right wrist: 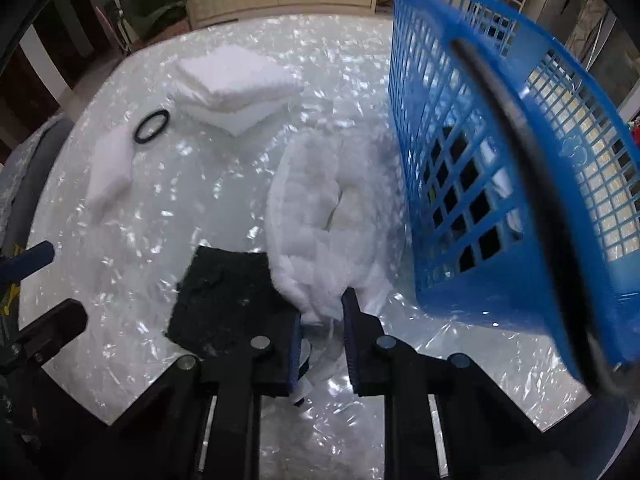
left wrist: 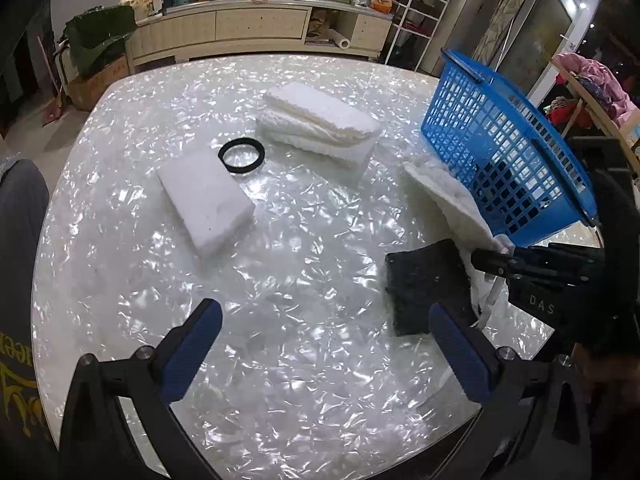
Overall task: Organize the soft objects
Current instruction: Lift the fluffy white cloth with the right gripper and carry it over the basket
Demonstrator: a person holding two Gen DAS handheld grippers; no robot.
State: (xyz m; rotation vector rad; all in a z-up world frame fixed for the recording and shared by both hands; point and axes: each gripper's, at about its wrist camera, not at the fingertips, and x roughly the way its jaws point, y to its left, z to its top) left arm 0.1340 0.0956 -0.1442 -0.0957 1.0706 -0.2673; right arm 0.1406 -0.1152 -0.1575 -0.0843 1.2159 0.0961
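The right gripper (right wrist: 322, 312) is clenched on the near end of a fluffy white cloth (right wrist: 320, 208), its blue pads pinching the fabric, with thin white straps hanging below the jaws. The cloth lies on the table (left wrist: 280, 360) along the foot of a blue basket (right wrist: 500, 160), which stands at the table's right edge; whether cloth and basket touch I cannot tell. A black handle (right wrist: 520, 168) arches over the basket. Just left of the gripped end, a black pad (right wrist: 224, 292) lies flat near the table's front edge, touching the cloth.

The left gripper (left wrist: 324, 344) hovers released over the front of the table, jaws wide apart with nothing between them; its right finger sits in front of the black pad's near corner.

Toward the middle of the table a white sponge block (left wrist: 206, 210) lies at a slant, a black ring (left wrist: 241, 156) just beyond its far end. Farther back a folded white towel (left wrist: 318, 124) rests toward the far edge, well apart from the basket
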